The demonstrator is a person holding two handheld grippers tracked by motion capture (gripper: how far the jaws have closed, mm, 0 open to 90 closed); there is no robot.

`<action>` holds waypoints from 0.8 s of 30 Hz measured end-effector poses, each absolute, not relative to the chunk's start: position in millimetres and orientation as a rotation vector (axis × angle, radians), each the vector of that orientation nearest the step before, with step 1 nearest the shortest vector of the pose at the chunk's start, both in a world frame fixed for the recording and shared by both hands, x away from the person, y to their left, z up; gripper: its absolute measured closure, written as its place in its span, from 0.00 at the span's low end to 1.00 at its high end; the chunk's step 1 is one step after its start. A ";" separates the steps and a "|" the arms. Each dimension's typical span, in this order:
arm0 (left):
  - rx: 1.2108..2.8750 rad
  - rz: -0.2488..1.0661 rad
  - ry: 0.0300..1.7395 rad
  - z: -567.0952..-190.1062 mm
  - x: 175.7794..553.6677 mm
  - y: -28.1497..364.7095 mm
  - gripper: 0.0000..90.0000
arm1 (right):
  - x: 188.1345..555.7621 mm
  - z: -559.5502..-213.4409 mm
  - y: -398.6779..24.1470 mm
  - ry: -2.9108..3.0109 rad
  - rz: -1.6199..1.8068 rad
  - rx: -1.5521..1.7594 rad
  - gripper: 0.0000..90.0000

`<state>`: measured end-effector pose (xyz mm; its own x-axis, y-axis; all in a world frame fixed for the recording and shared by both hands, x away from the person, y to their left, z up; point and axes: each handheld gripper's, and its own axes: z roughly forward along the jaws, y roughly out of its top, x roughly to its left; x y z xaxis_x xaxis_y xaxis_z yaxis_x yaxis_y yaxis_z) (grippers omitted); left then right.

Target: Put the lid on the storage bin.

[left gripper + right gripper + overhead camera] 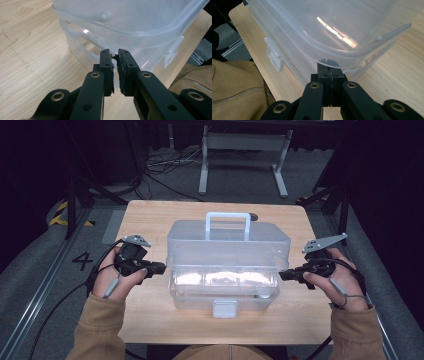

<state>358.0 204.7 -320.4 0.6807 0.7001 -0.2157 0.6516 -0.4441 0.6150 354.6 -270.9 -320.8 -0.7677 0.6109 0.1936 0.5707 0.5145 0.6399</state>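
A light wooden table (150,220) fills the middle of the high view, and on it, centre frame, stands a clear plastic storage box (227,270) with its lid (227,237) tilted up at the near edge. So the opening looks partly done, with the lid yet to be swung fully back. At the box's left side, the left gripper (114,55) has its jaws slightly parted around the lid's rim. At the right side, the right gripper (329,65) sits fully closed, tips under the rim, gripping nothing.

Dim, dark surroundings; soft overhead glare on the clear box (332,31); sharp close views.
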 end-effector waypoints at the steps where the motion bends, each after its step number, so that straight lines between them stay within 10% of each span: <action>1: 2.199 0.091 1.046 -320.9 358.4 205.9 0.91 | 354.5 -320.9 -270.7 2.689 1.096 1.048 1.00; 24: 2.194 0.118 1.111 -330.8 368.1 215.8 0.90 | 350.6 -324.4 -267.0 2.788 0.964 0.971 1.00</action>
<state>368.1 215.8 -330.8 0.6338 0.7451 -0.2076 0.6851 -0.4160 0.5980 350.6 -267.0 -324.4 -0.8039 0.5723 0.1616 0.5500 0.6121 0.5682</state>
